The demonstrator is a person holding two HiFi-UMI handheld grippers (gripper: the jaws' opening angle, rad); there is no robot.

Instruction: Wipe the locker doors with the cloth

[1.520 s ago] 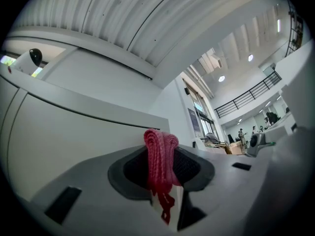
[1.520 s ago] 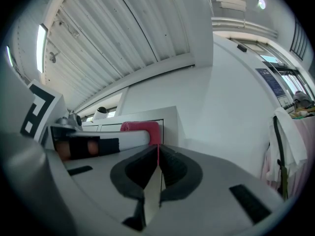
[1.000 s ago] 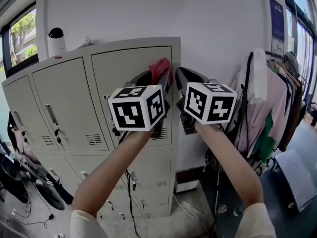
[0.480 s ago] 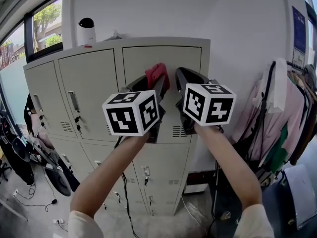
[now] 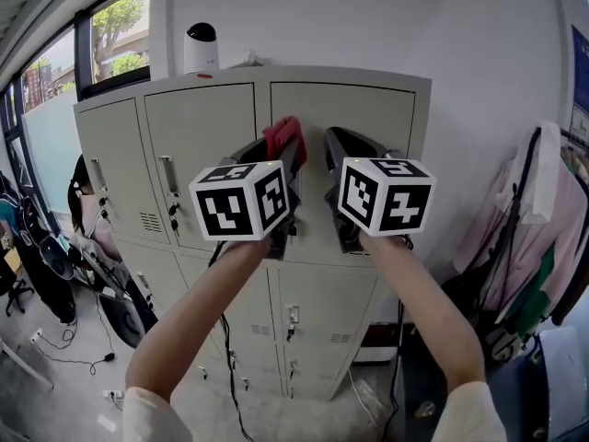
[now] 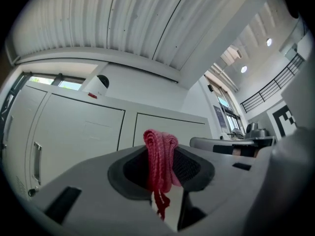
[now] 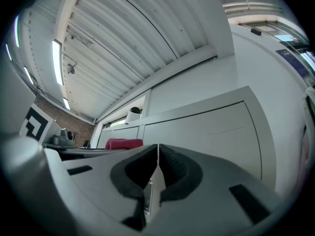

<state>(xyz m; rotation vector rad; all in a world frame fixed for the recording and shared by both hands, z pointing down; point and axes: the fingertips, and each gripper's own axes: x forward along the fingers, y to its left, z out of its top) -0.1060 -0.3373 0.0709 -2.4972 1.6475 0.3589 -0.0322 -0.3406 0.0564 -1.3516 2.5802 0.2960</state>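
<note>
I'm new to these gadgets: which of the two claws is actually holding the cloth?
The left claw: its jaws pinch the folded pinkish-red knitted cloth. The right claw is shut with nothing between its jaws.

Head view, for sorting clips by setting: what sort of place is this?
Probably a staff locker or changing corner of a workplace: a bank of beige metal lockers, a rack of hanging clothes beside it, and a high ribbed ceiling.

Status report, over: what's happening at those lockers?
Left gripper shut on red cloth. Right gripper shut, empty. Cloth up before upper locker doors; contact unclear. Nothing blocking.
</note>
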